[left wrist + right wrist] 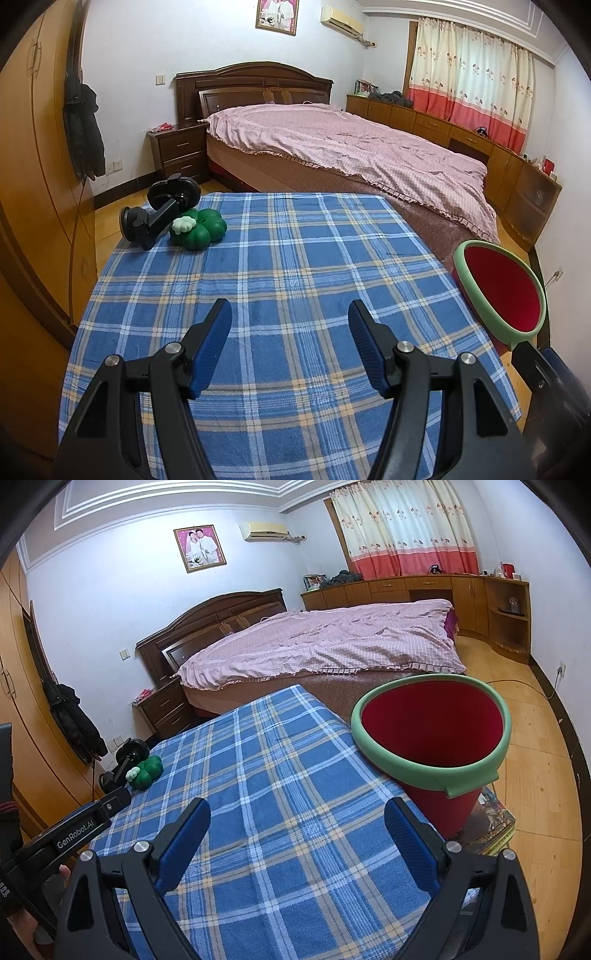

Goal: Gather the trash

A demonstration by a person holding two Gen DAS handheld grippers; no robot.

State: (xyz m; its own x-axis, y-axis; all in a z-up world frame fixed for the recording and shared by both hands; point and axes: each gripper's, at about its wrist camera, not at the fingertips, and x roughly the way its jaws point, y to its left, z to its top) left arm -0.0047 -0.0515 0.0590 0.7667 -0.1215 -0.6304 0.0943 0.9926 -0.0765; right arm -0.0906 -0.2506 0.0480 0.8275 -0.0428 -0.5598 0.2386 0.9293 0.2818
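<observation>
Counter (280,258) lies bare mid-way; bucket (430,738) blocks its right edge, mount (159,212) and green toy (201,229) the far-left corner

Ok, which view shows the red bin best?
The right wrist view: the red bin shows whole, rim, empty inside and outer wall. The left wrist view catches only its tilted mouth at the right edge.

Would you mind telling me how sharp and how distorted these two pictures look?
Left wrist view: strong fisheye bend with dark corners; the green clover-shaped item and plaid cloth are sharp, without glare. Right wrist view: same bowing, walls curve; the red bucket is crisp, evenly lit.
</observation>
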